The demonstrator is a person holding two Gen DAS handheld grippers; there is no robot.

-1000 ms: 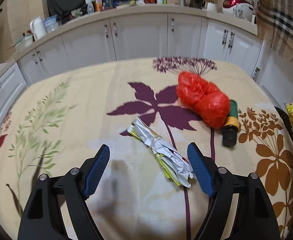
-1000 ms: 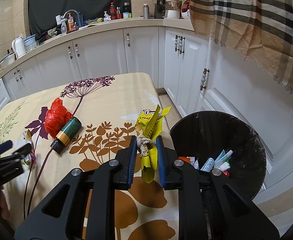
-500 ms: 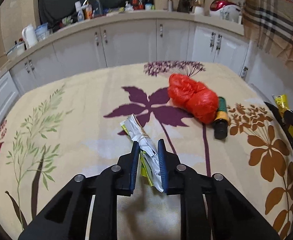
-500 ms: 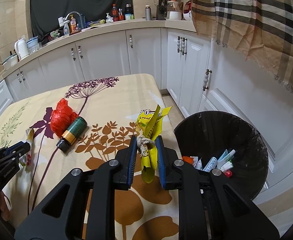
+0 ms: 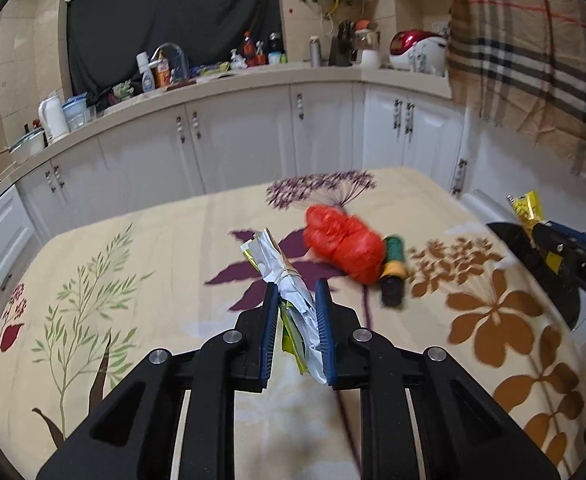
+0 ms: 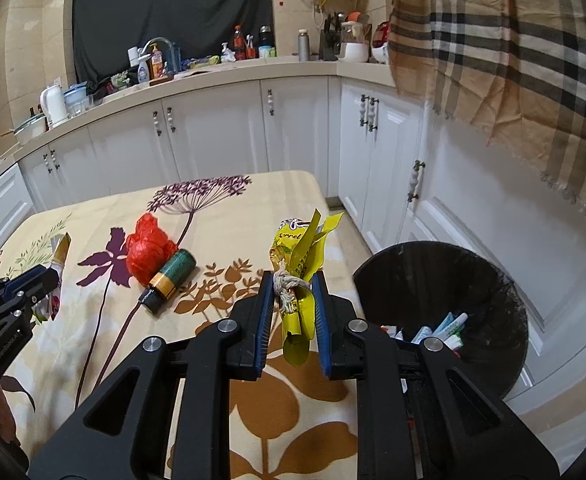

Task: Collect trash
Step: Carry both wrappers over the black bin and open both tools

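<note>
White cabinets [image 5: 229, 152] run along the far wall under a cluttered worktop with a kettle [image 5: 53, 117] at its left end and a tap [image 5: 169, 54] before a dark curtain [image 5: 173, 16]. The table [image 5: 133, 264], under a floral cloth, fills the foreground. The left gripper [image 5: 296, 312] pinches a silver wrapper bundle [image 5: 289, 292], lifted above the cloth. Toward the table's far right corner a red bag [image 6: 149, 246] touches a green bottle [image 6: 171, 278] lying flat. The right gripper [image 6: 293, 304] pinches a yellow wrapper [image 6: 299, 264] tied with string, near the table's right edge. A black bin [image 6: 445, 280] stands beside that edge, below a checked cloth [image 6: 501, 52].
</note>
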